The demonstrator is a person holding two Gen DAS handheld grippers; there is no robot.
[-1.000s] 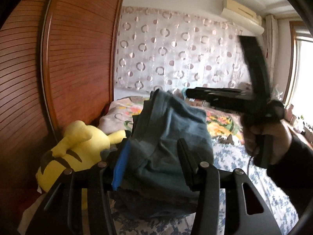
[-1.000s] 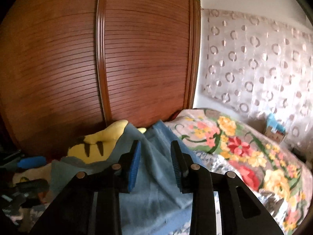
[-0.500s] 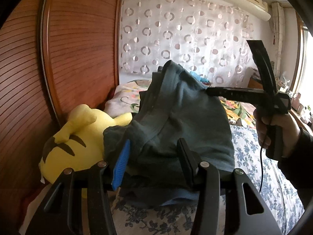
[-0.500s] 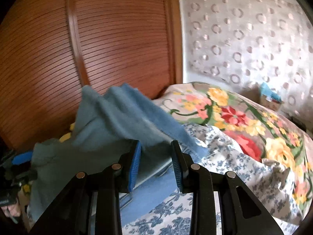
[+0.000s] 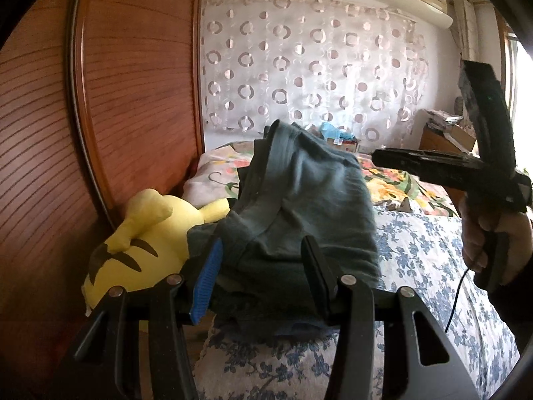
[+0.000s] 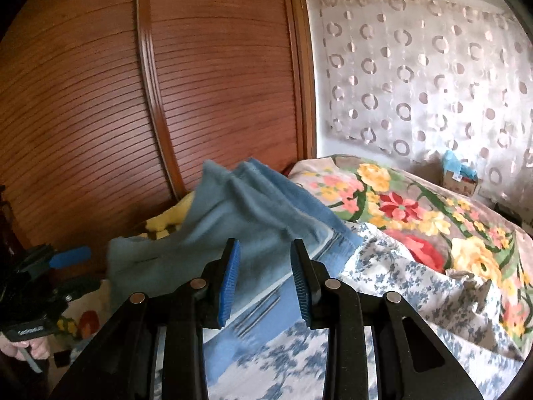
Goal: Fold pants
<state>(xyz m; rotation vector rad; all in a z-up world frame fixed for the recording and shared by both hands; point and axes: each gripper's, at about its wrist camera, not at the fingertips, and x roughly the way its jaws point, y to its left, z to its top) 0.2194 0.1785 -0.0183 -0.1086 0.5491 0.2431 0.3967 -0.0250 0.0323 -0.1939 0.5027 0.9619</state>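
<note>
The blue-grey pants are bunched in a raised heap on the bed's near left part. My left gripper stands open with its jaws either side of the cloth's near edge. In the right wrist view the pants look lighter blue and blurred, just beyond my right gripper, which is open with nothing between its jaws. My right gripper also shows in the left wrist view, held in a hand, its tips beside the heap's right side. My left gripper shows at the right wrist view's left edge.
A yellow plush toy lies left of the pants against the wooden wardrobe door. The bed has a blue floral sheet and a bright flowered quilt further back. A circle-patterned curtain hangs behind; a small box stands by it.
The raised pants have sunk and slumped into a lower heap. My right gripper, which was at the cloth's top, now stands apart at its right side. My left gripper stays in place.
</note>
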